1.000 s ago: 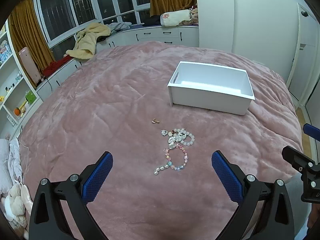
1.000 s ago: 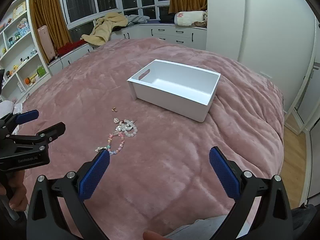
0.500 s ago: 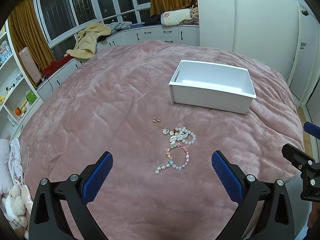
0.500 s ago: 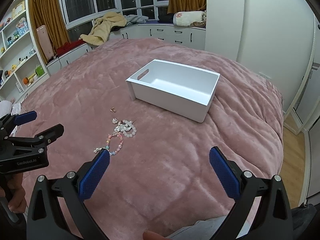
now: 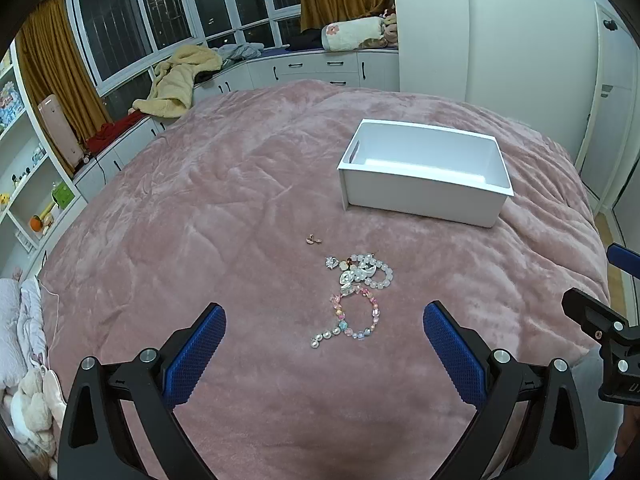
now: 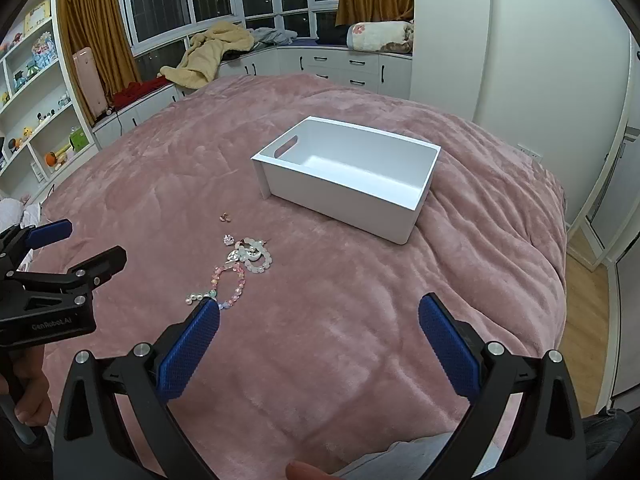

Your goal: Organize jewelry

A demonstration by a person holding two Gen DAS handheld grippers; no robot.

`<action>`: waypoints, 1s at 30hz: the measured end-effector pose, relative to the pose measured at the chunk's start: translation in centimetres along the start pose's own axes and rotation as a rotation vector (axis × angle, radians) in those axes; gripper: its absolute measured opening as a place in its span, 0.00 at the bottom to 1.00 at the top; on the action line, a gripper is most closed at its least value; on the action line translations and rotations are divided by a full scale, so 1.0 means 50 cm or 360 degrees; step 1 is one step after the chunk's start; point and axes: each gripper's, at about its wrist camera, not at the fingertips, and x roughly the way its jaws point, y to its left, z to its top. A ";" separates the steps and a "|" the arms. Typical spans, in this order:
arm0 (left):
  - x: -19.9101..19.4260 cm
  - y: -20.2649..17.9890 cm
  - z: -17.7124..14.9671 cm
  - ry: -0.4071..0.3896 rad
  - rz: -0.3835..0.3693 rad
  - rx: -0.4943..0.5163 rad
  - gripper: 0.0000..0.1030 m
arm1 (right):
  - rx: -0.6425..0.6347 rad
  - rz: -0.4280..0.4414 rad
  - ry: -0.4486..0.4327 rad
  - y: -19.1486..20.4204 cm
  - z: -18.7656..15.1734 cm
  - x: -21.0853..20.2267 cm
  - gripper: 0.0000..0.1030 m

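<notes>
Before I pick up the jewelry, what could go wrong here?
The bracelets lie tangled in one pile, so gripping one may drag the others along. The tiny earring could sink into the soft pink blanket or slip from the wide pads. The white box may tip on the soft bedding.

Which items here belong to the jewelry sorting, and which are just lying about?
Job:
- pastel beaded bracelet
- white pearl bracelet
- small rose-gold earrings
- empty white plastic bin

Lying about:
- cream blanket on the window bench
- floral rolled pillow
- pink plush bedspread
</notes>
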 end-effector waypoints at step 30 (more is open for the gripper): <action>0.015 -0.005 -0.011 0.0026 -0.0002 0.0021 0.97 | 0.0019 -0.0009 0.0009 -0.005 -0.008 0.007 0.96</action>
